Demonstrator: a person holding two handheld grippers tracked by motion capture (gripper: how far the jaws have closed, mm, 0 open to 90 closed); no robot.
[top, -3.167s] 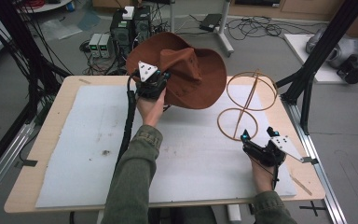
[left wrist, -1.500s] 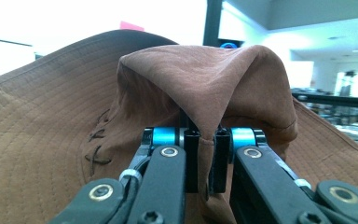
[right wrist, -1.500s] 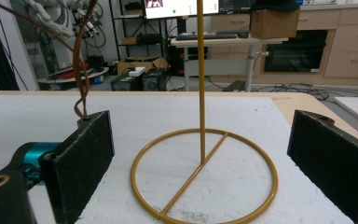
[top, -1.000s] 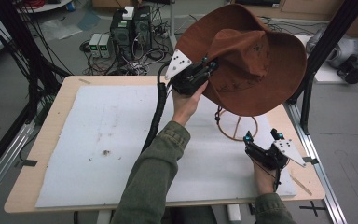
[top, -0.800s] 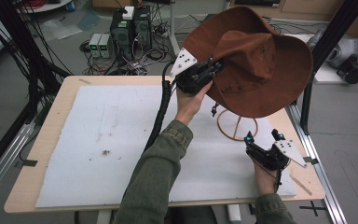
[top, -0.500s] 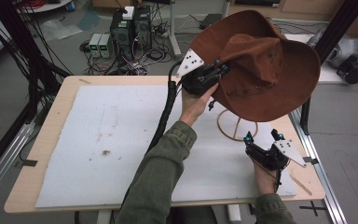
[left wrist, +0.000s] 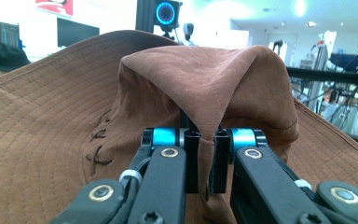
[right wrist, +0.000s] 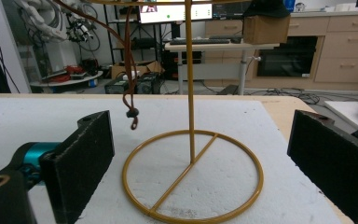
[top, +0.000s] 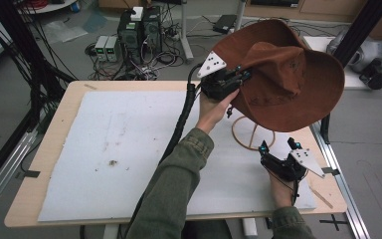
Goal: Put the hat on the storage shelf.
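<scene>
Left gripper (top: 227,81) up in the air over the far right part of the table (top: 59,124), jaws clamped tight on a pinch of the hat (top: 283,79). In the left gripper view, a fold of the brown crown squeezed right between the two pads, stitched brim spreading out to both sides. Hat tilted, hanging above the stand (top: 252,132), whose gold ring base peeks out below the brim on the white mat (top: 129,149). Can't tell if hat and stand top are touching. Right gripper (top: 278,149) low on the mat just in front of the stand, jaws wide apart, nothing in them. Right gripper view: ring base and upright rod sitting between the two pads but farther off, brown cord (right wrist: 129,70) dangling beside the rod.
</scene>
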